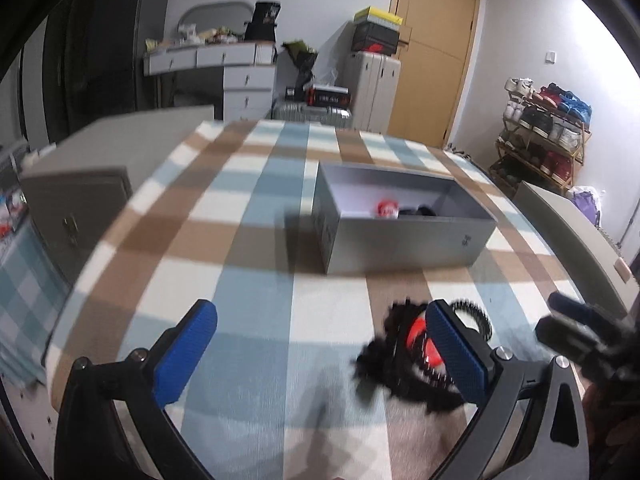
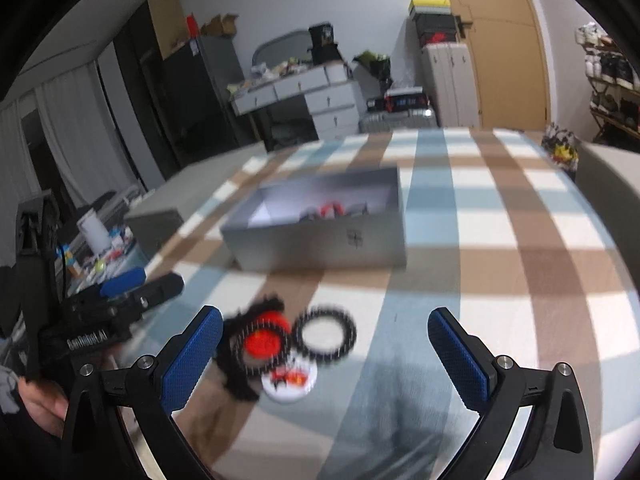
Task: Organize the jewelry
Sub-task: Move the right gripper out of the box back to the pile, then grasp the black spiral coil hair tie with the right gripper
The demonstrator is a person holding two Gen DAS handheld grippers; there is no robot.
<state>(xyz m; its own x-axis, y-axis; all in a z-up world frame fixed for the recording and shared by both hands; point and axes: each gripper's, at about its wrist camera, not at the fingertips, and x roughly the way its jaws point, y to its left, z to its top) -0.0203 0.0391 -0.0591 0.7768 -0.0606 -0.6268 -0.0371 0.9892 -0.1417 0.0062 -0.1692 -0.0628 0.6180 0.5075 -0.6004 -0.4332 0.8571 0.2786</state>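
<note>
A small pile of jewelry lies on the checked tablecloth: a black fuzzy piece with a red disc, a black beaded ring and a white round piece with red marks. My right gripper hovers just above and in front of the pile, wide open, nothing between its pads. My left gripper is also wide open and holds nothing; the pile sits by its right finger and is partly hidden by it. Behind stands an open grey box holding a red-and-white item and a black one.
The tablecloth covers the whole table. The other gripper shows at each view's edge: the right gripper and the left gripper, held by a hand. A grey cabinet stands left of the table, a shoe rack far right.
</note>
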